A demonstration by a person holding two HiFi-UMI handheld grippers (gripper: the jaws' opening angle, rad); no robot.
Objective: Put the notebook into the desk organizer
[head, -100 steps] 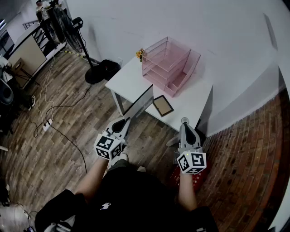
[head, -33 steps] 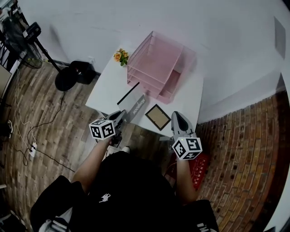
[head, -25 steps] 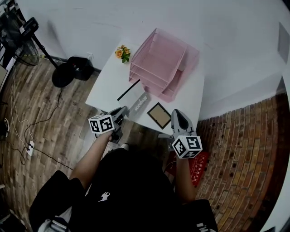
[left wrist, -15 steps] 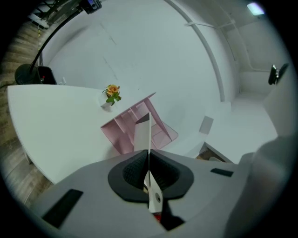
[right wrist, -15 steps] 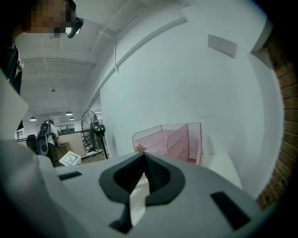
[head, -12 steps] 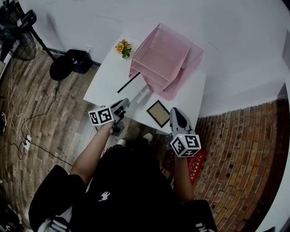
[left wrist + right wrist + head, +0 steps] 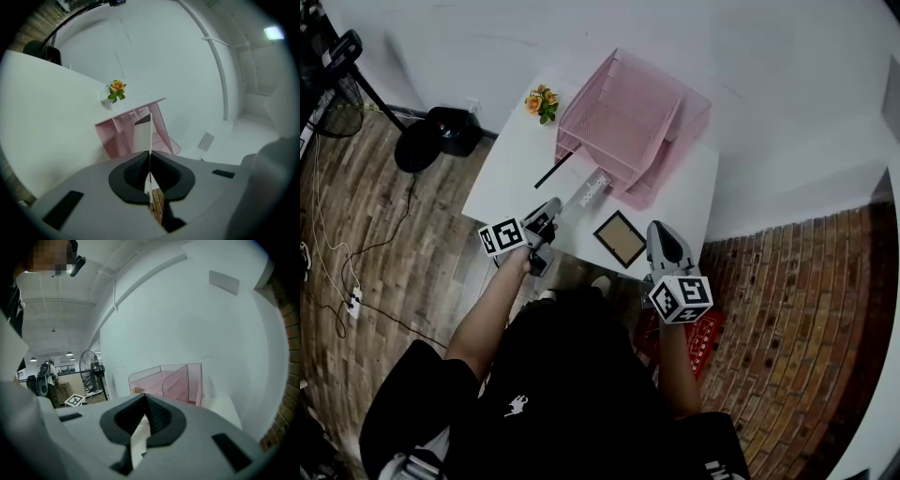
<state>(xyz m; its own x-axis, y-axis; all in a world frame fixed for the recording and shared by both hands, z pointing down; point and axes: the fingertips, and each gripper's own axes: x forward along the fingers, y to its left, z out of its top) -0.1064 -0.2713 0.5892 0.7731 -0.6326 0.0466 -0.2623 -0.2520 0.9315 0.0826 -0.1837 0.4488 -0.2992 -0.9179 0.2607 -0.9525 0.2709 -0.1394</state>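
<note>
A thin grey notebook (image 7: 589, 191) is held on edge over the white table (image 7: 508, 178), its far end close to the front of the pink mesh desk organizer (image 7: 628, 112). My left gripper (image 7: 550, 210) is shut on the notebook's near end. In the left gripper view the notebook (image 7: 150, 136) stands edge-on between the pads of the left gripper (image 7: 150, 158), in line with the organizer (image 7: 118, 137). My right gripper (image 7: 657, 234) hovers at the table's near right edge, shut and empty. In the right gripper view the right gripper (image 7: 144, 397) faces the organizer (image 7: 174, 378).
A small brown picture frame (image 7: 619, 239) lies flat on the table between the two grippers. An orange flower (image 7: 541, 101) stands at the organizer's left. A fan's black base (image 7: 441, 131) sits on the floor left of the table, and a red crate (image 7: 701, 342) lies to my right.
The left gripper has carried the notebook forward over the table, so its far end now reaches the organizer's front. The right gripper has stayed near the table's edge.
</note>
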